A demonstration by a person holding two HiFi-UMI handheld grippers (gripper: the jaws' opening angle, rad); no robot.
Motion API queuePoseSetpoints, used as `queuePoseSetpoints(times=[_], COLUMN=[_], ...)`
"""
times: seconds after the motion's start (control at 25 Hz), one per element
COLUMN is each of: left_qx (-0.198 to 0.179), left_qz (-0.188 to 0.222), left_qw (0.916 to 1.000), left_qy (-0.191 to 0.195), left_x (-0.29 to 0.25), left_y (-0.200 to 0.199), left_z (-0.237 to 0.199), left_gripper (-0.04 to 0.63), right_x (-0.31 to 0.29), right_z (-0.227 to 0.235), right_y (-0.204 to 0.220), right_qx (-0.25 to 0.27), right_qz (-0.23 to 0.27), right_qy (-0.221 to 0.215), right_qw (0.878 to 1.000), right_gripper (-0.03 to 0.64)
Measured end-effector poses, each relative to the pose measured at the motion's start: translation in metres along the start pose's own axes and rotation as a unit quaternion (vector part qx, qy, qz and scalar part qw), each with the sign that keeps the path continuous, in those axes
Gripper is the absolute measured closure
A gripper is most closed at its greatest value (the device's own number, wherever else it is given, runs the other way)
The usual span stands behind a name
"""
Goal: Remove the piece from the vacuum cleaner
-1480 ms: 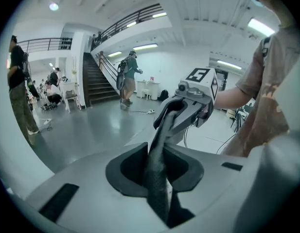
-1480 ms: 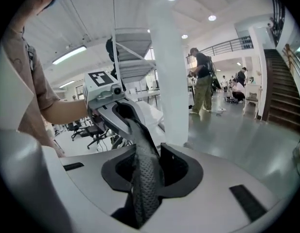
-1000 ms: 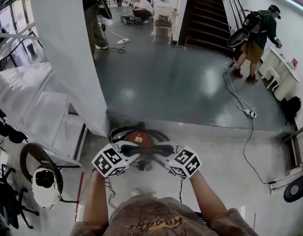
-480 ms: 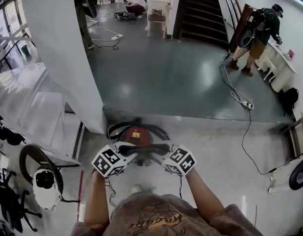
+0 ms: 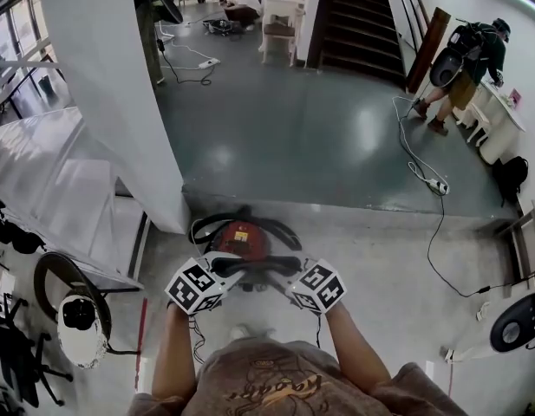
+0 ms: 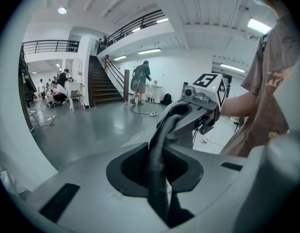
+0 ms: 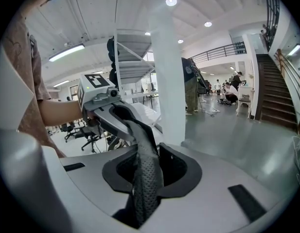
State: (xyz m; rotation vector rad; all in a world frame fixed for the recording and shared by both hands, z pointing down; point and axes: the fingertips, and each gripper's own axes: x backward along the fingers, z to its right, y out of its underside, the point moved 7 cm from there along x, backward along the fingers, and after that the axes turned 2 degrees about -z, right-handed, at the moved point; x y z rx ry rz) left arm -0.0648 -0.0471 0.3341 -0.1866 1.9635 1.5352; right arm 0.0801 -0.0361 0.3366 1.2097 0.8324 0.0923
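Observation:
A red vacuum cleaner (image 5: 241,236) with a black hose looped around it sits on the floor by the white pillar. Above it hangs a black curved piece (image 5: 258,265), stretched between my two grippers, which face each other. My left gripper (image 5: 225,269) is shut on its left end and my right gripper (image 5: 293,270) on its right end. In the left gripper view the black textured strip (image 6: 158,164) runs from my jaws to the right gripper (image 6: 196,111). In the right gripper view the same strip (image 7: 146,171) leads to the left gripper (image 7: 105,106).
A white pillar (image 5: 111,85) stands close at the left, with office chairs (image 5: 11,345) and a round white device (image 5: 79,319) beside it. A power strip (image 5: 436,185) and cable lie on the dark floor. A person with a backpack (image 5: 462,63) stands far right by the stairs (image 5: 358,20).
Both grippers and the black piece stay almost in place over the vacuum cleaner. The person with the backpack at the far right has stepped further right.

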Motion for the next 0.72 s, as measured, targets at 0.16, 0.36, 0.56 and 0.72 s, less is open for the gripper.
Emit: queuePoseSetpoints(times=[0.16,0.36,0.56,0.72], left_qx=[0.005,0.018,0.021,0.019], left_qz=[0.004,0.020,0.020,0.016], left_qw=[1.0000,0.9996,0.9995,0.9997], left_qy=[-0.002,-0.009,-0.011,-0.008], left_x=[0.0011,0.0061,0.0068,0.0079], left_y=[0.0025,0.0006,0.0024,0.0042], left_z=[-0.0011,-0.0029,-0.0018,-0.0025], left_gripper=[0.540,0.537,0.537,0.537], right_x=[-0.0027,-0.0034,-0.0039,-0.0058], right_z=[-0.0004,-0.0004,-0.0017,-0.0030], right_y=[0.0000,-0.0048,-0.0042,-0.0042], right_qx=[0.003,-0.002,-0.002,0.000], right_qz=[0.002,0.013,0.012,0.012], right_qy=[-0.003,-0.005,-0.004,-0.006], right_qw=[1.000,1.000,1.000,1.000], right_gripper=[0.549,0.546,0.545,0.545])
